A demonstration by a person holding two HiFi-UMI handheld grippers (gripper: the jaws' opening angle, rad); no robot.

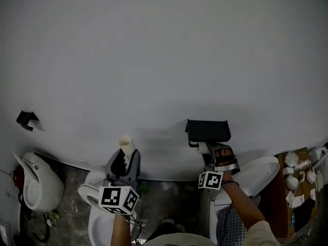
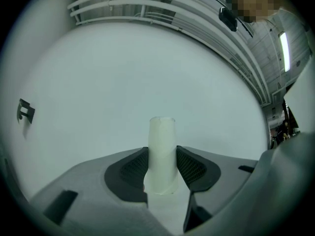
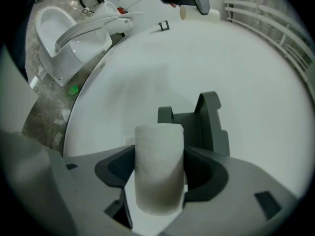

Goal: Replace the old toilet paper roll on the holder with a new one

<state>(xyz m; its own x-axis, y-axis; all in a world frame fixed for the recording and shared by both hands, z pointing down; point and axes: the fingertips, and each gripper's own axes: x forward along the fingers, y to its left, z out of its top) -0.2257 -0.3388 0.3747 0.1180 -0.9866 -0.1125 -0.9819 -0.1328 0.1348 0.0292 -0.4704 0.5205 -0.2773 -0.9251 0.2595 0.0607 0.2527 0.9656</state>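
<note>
**Left gripper.** The left gripper (image 1: 125, 157) is located to the left of the holder (image 1: 207, 130) and slightly lower, well apart from it. It is clenched on the old roll (image 2: 162, 151), a narrow pale tube that stands upright between the dark pads (image 2: 132, 168). The upper end of the tube projects beyond the jaw tips. In the right gripper view, the same tube is seen lying sideways at the top edge, far beyond the holder.

**Right gripper.** The right gripper (image 1: 220, 156) is located directly below the holder, close to it. It is closed on the new roll (image 3: 158, 173), a thick white roll gripped on both sides by the pads. In the right gripper view, the new roll overlaps the lower left part of the holder. Whether the two are in contact cannot be determined.

**Holder.** The holder is a dark bracket fixed to the white wall (image 1: 154, 50), with one arm raised on its right side.

**Surroundings.** A small dark wall fitting (image 1: 26, 119) is mounted far left of the holder. A white toilet (image 1: 41, 183) stands on the floor below that fitting. A second white toilet (image 1: 260, 172) stands below and to the right of the holder.
</note>
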